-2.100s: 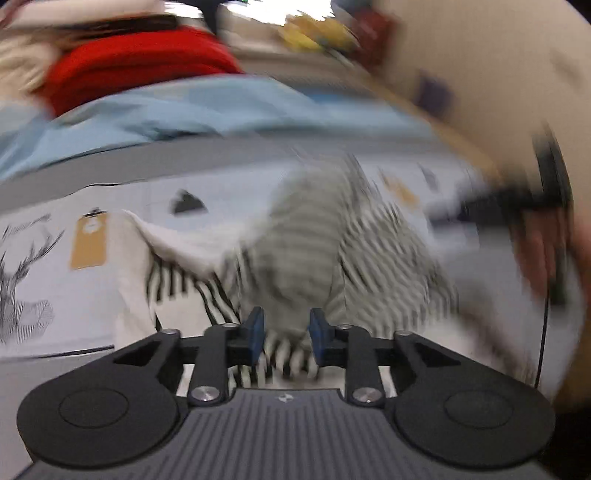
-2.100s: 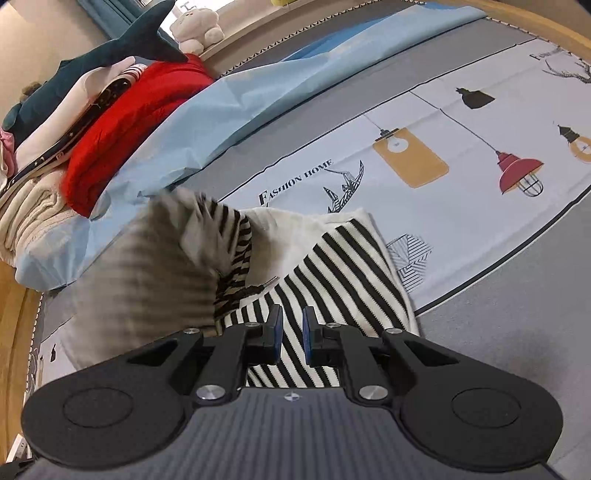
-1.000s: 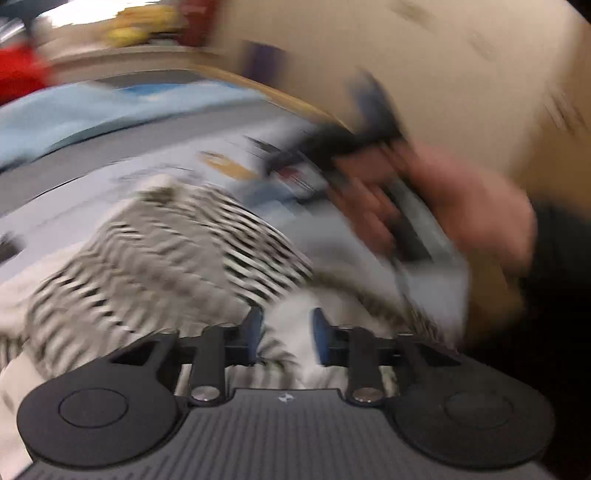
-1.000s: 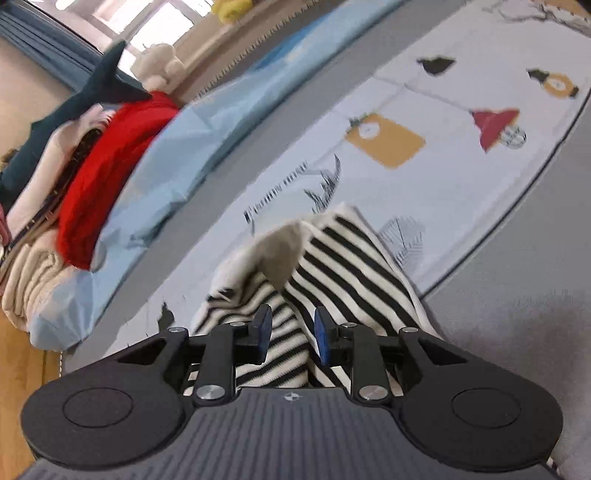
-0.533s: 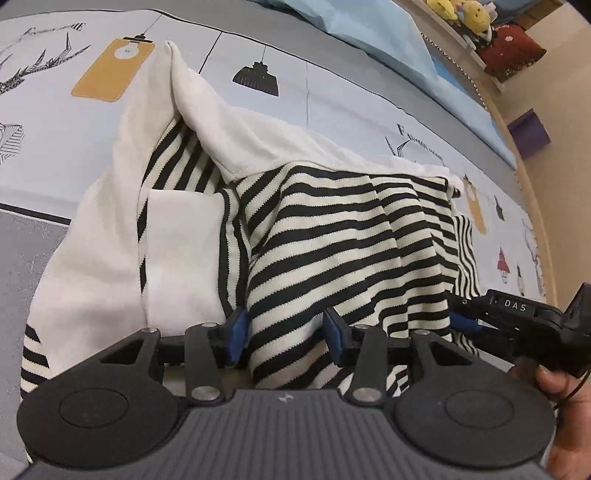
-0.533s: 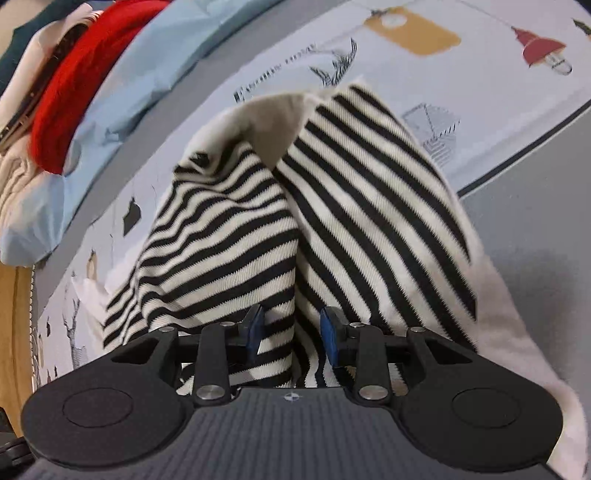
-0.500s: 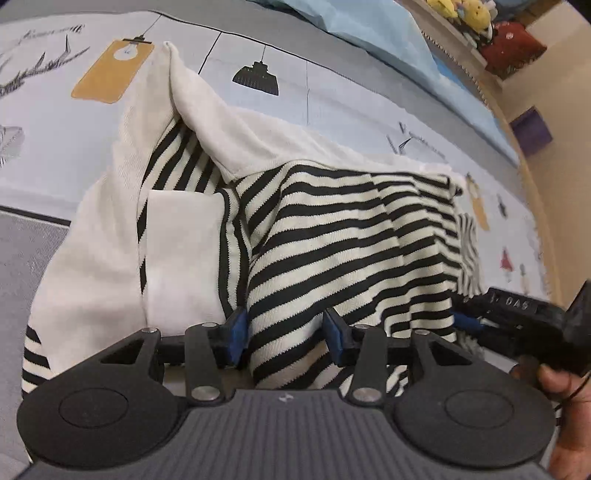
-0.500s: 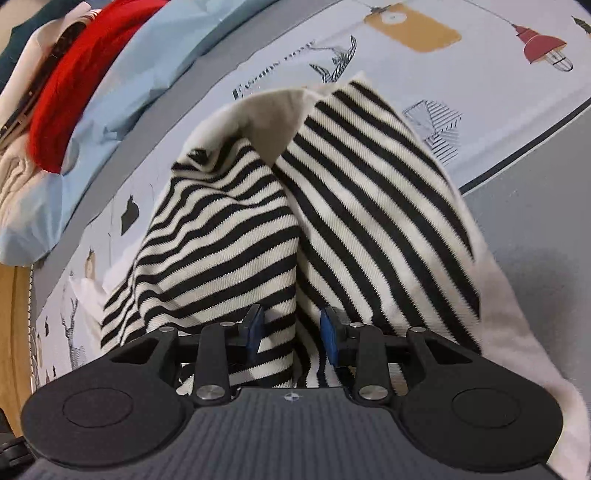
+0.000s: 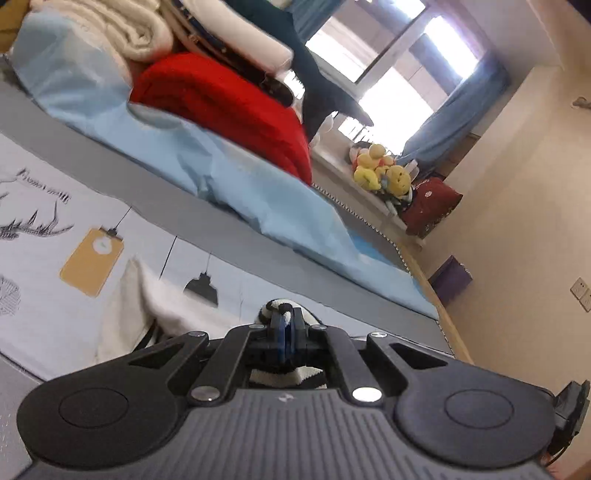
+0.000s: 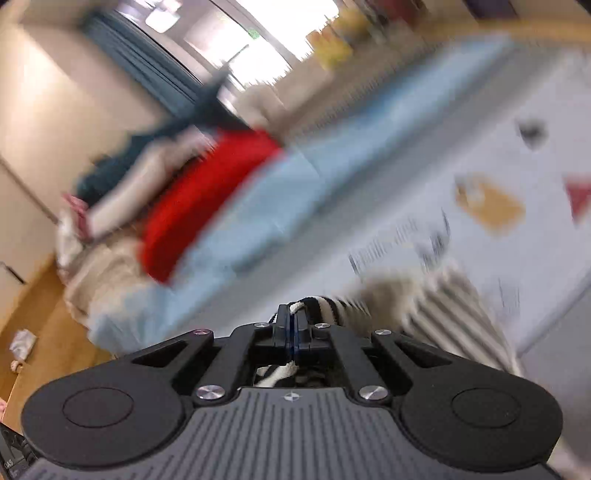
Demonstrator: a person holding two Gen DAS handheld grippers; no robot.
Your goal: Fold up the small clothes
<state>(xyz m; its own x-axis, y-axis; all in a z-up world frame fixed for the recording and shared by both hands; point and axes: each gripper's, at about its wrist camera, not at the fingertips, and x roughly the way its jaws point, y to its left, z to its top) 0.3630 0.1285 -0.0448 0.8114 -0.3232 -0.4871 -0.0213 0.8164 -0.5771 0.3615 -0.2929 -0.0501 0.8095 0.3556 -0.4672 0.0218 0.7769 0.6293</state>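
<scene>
The black-and-white striped garment (image 9: 147, 310) lies on the printed bed sheet (image 9: 48, 258). Its cream inner side shows at the lower left of the left wrist view. My left gripper (image 9: 286, 326) is shut on a striped fold of it, a tuft poking out above the fingers. In the blurred right wrist view my right gripper (image 10: 293, 325) is shut on another edge of the striped garment (image 10: 454, 306), which trails off to the right over the sheet. Most of the cloth is hidden under both gripper bodies.
A light blue quilt (image 9: 236, 184) runs along the far side of the bed, with a red blanket (image 9: 225, 107) and cream folded bedding (image 9: 122, 33) piled behind it. Yellow plush toys (image 9: 380, 173) sit on a window ledge. A wooden floor (image 10: 40, 317) lies beyond the bed edge.
Both grippers have shut on the striped garment; half a second ago their jaws stood open over it. Both views have swung up from the cloth toward the bedding and window.
</scene>
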